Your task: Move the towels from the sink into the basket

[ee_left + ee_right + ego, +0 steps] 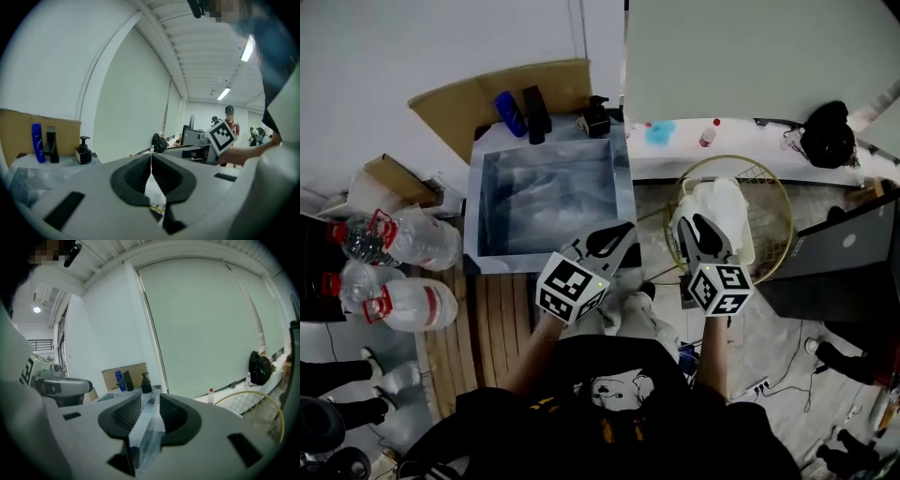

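Head view, towel: the towel point(630, 314) hangs low between the left tool point(622, 232) and the right tool point(698, 227), out of the sink point(472, 216). More white cloth point(719, 202) lies in the basket point(773, 183), just ahead of the right tool. It cannot be told whether the two are one piece.
Handling: it is judged soft, limp and light, and heavier and clingy if wet. It will sag and trail, so a bunched fold or a corner is a surer hold than a flat face.
Left tool: in the left gripper view it is clenched on a thin white edge of cloth point(152, 187).
Right tool: in the right gripper view it is clenched on a thicker pale fold point(147, 427).
Basket: round gold wire, just right of the sink.
Sink: the basin looks shiny and wrinkled, and it is unclear whether any cloth remains there.
Bench: the white bench point(750, 150) behind the basket carries a small bottle point(708, 134).
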A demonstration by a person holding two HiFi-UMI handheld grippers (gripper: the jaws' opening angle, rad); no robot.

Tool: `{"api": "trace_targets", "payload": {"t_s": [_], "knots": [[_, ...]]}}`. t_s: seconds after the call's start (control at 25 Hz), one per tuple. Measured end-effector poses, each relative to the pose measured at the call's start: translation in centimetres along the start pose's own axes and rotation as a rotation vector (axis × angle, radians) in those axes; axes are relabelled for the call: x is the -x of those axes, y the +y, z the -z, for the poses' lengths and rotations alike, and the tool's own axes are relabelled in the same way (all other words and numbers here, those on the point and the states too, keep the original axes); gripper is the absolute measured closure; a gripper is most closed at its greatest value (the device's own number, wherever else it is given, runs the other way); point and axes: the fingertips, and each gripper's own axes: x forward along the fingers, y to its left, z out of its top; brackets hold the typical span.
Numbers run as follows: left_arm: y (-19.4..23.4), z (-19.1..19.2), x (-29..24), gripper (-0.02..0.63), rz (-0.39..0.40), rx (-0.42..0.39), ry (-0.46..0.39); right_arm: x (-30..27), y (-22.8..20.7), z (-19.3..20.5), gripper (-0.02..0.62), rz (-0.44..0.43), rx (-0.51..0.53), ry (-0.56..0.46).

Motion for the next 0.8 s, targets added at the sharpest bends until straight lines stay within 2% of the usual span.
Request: {"api": "trace_targets", "payload": {"t_s": [0.2, 0.4, 0.8], "knots": [[0.3, 1.5, 5.1, 0.598, -0.016, 0.027, -0.010, 1.5, 6.3, 0.8, 0.481, -0.037, 0.022, -0.001], [-0.1, 2.8, 8.3, 0.598, -0.031, 0.058, -0.020, 2.7, 10.7, 1.0, 0.494, -0.082, 0.062, 0.000], [-0.8, 3.0, 11.6, 0.598, -0.102, 0.092, -0.058, 4.1, 15.3, 0.9, 0.552, -0.181, 0.112, 0.006]]}}
